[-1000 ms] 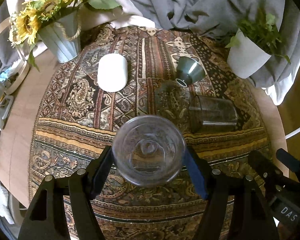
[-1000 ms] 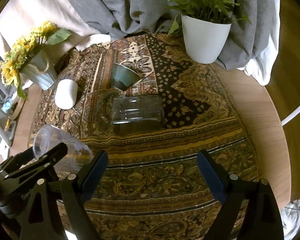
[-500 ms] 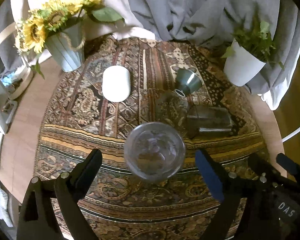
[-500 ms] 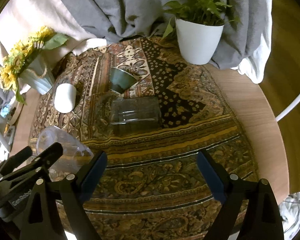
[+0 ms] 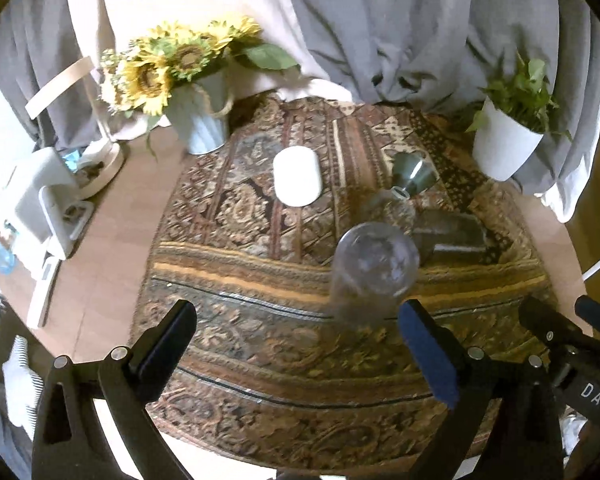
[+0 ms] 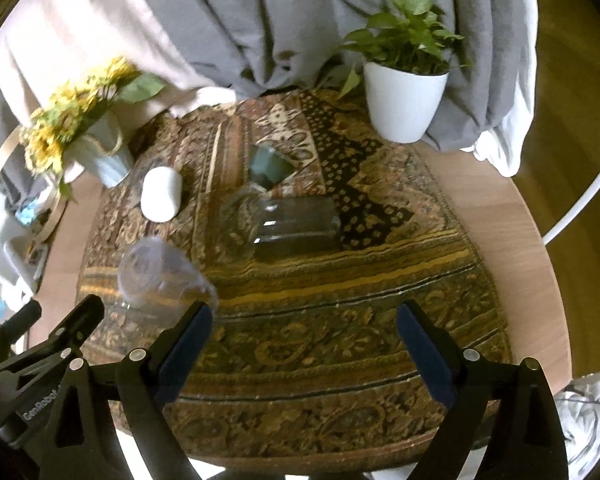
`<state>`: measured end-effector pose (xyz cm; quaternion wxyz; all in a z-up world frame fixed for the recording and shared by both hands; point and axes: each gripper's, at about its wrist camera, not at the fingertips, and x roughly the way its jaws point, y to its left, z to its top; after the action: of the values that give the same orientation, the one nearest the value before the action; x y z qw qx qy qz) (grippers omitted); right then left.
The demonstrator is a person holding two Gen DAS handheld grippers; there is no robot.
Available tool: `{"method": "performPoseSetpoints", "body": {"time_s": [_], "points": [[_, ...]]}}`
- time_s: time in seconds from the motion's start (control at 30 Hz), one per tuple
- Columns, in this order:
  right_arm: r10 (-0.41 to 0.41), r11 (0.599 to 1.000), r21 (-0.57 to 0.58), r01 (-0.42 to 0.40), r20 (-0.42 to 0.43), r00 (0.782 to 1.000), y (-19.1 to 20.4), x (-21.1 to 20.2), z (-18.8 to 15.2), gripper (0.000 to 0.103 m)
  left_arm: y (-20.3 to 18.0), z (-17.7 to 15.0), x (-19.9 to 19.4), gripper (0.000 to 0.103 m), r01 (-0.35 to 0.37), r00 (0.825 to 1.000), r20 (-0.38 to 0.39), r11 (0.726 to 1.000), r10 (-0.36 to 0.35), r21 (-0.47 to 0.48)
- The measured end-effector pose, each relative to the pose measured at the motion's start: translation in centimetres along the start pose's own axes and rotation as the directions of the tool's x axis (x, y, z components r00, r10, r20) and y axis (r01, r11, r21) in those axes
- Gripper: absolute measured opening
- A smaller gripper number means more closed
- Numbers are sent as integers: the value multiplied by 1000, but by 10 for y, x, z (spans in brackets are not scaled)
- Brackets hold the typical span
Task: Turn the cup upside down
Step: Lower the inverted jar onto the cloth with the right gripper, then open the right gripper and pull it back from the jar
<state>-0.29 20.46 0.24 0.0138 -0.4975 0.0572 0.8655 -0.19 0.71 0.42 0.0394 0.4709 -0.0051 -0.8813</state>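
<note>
A clear plastic cup (image 5: 374,268) stands upside down on the patterned cloth (image 5: 260,280), base up; it also shows in the right wrist view (image 6: 160,272). My left gripper (image 5: 300,336) is open and empty, pulled back above the cloth, with the cup just beyond its right finger. My right gripper (image 6: 304,336) is open and empty over the front of the cloth, the cup to its left. A smoky glass (image 6: 296,226) lies on its side mid-cloth, a white cup (image 5: 297,176) and a green cup (image 5: 414,174) behind it.
A sunflower vase (image 5: 200,124) stands back left and a white potted plant (image 6: 402,104) back right. Grey drapes hang behind the round wooden table (image 6: 512,248). White devices (image 5: 40,200) sit at the left edge.
My left gripper let go of the clear cup, opened wide, and drew back and left. The cup now stands alone, upside down. The right gripper stayed open and rose slightly.
</note>
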Motion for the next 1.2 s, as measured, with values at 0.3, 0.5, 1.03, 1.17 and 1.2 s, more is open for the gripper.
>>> {"method": "performPoseSetpoints", "body": {"time_s": [0.3, 0.5, 1.03, 1.17, 1.2], "points": [[9, 999, -45, -10, -19, 1000, 17, -5, -19, 94, 10, -16, -3, 103, -22, 999, -37, 1000, 23, 23], [-1, 1000, -31, 0, -26, 1000, 21, -4, -26, 94, 13, -18, -2, 103, -16, 999, -46, 999, 18, 39], [-15, 1000, -6, 15, -36, 999, 23, -4, -29, 94, 15, -15, 1, 103, 1, 999, -48, 998, 1, 56], [-15, 1000, -7, 15, -35, 999, 23, -4, -29, 94, 14, -16, 1, 103, 0, 999, -47, 998, 2, 56], [-14, 1000, -7, 14, -35, 999, 23, -4, -29, 94, 14, -16, 1, 103, -1, 999, -47, 998, 3, 56]]}}
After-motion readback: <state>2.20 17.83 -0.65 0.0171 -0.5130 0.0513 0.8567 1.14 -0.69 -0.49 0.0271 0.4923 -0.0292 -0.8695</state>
